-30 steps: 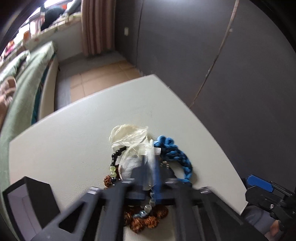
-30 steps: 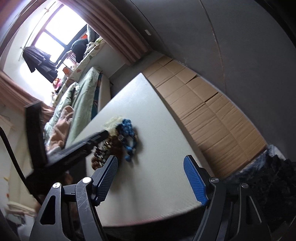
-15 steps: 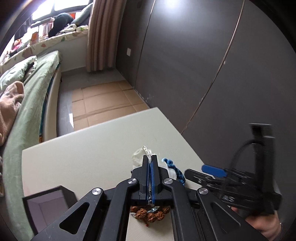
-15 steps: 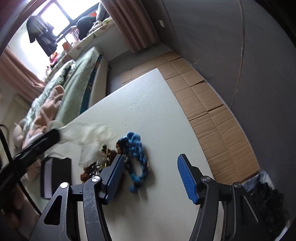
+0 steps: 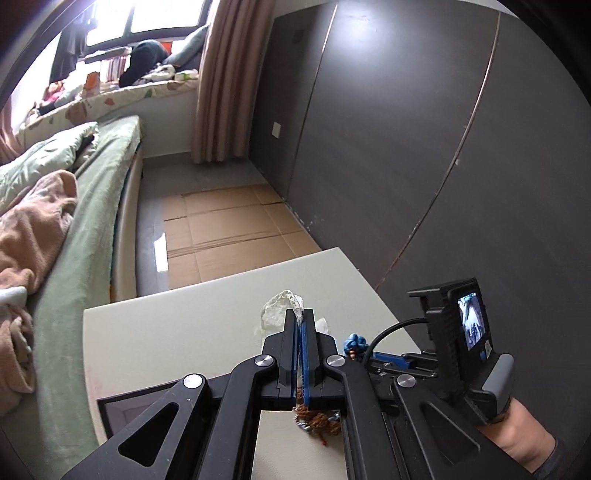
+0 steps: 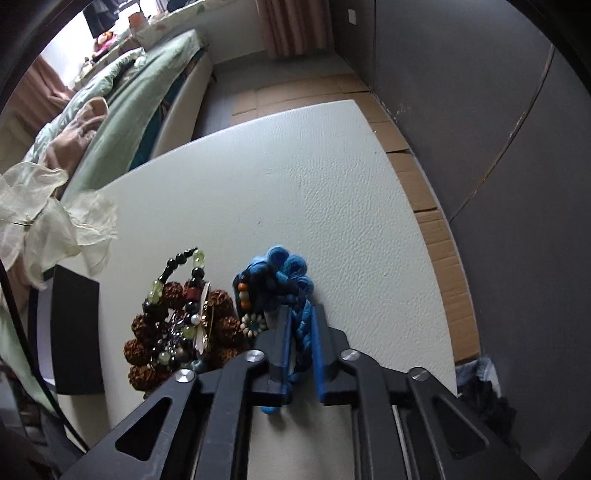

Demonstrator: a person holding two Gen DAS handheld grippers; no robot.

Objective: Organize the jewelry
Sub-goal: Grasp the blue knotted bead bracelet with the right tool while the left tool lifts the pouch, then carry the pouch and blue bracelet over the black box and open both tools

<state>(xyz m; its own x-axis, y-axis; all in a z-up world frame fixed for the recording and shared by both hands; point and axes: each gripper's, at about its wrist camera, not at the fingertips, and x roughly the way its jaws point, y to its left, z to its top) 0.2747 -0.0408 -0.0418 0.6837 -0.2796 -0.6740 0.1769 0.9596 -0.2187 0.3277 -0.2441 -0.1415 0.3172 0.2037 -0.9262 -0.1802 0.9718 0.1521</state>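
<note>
Left gripper pinches the sheer pouch up off the table, probably to clear the way while the right gripper clamps the blue braided bracelet lying there.

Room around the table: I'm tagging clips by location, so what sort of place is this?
Most likely a home bedroom: a bed with green bedding beside the white table, a curtained window, and a dark wardrobe wall.

The left gripper has its jaws clamped on a sheer white pouch above the pale counter. To the right, the right gripper reaches toward a blue cord.
</note>
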